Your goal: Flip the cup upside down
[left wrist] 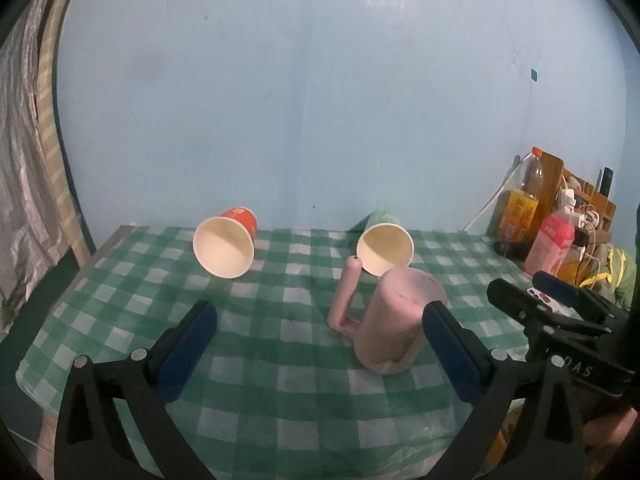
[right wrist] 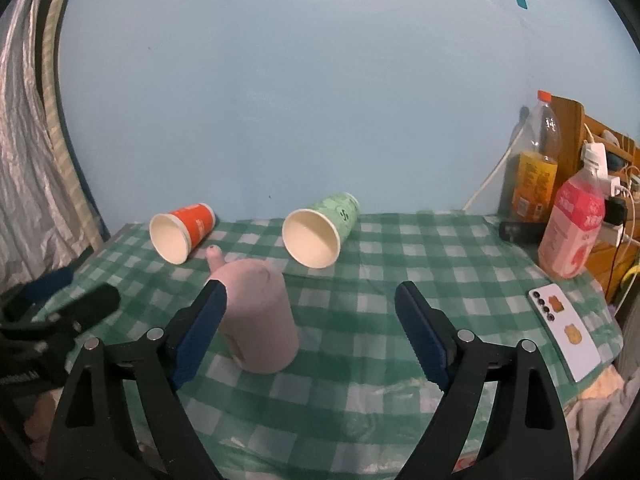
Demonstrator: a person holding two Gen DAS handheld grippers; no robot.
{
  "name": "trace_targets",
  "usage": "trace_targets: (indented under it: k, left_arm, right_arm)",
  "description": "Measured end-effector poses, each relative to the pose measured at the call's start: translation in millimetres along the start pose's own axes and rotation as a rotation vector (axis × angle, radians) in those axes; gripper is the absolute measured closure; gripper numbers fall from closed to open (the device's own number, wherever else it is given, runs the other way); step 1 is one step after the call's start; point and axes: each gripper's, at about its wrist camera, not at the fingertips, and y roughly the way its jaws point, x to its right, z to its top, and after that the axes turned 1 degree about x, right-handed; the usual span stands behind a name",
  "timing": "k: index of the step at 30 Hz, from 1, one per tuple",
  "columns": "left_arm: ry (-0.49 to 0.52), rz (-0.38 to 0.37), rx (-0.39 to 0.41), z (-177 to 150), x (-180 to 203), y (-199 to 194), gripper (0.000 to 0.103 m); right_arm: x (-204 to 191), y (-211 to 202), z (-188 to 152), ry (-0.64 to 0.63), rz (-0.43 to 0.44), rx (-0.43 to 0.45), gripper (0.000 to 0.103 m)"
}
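My left gripper [left wrist: 320, 326] has its jaws spread wide and empty; my right gripper [right wrist: 308, 312] is spread just as wide, also empty. Between and just ahead of them the pink cup [left wrist: 394, 320] stands upside down on the checked cloth [left wrist: 280, 380], its handle sticking out to the left. Beyond it an orange cup [left wrist: 226, 242] and a green cup [left wrist: 384, 248] lie on their sides, mouths toward me. Off right stand a pink bottle [right wrist: 572, 232] and a phone [right wrist: 564, 332].
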Motion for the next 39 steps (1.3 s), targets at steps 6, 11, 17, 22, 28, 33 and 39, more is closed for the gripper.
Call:
trace_targets:
  k: [6,11,17,22,28,33,39]
  left_arm:
    - [0.015,0.022,0.029,0.6,5.0,-4.7,0.0]
    - [0.02,0.023,0.034,0.5,5.7,-5.7,0.0]
    - [0.033,0.026,0.032,1.9,6.5,-5.8,0.0]
    - [0.025,0.034,0.04,2.4,4.8,-7.1,0.0]
    - [0.02,0.031,0.032,1.8,2.4,-7.9,0.0]
    - [0.03,0.047,0.022,1.6,4.2,-7.3,0.0]
    - [0.043,0.073,0.009,0.2,6.8,-5.1,0.0]
  right_arm:
    - [1.2,-1.2,-2.5,0.005,-0.005,-0.003,0.016]
    - [2.1,-1.0,-3.6,0.007,-0.011,-0.004,0.016]
    - [2.0,1.8,-5.5,0.004,-0.009,-0.015,0.016]
    - [1.3,4.1,-5.3,0.001,0.0,-0.019,0.016]
    - [2.1,6.4,-5.7,0.01,0.0,-0.026,0.016]
    - [1.8,7.2,-6.2,0.012,0.006,-0.03,0.016]
    - [0.8,7.2,-6.0,0.011,0.015,-0.034,0.016]
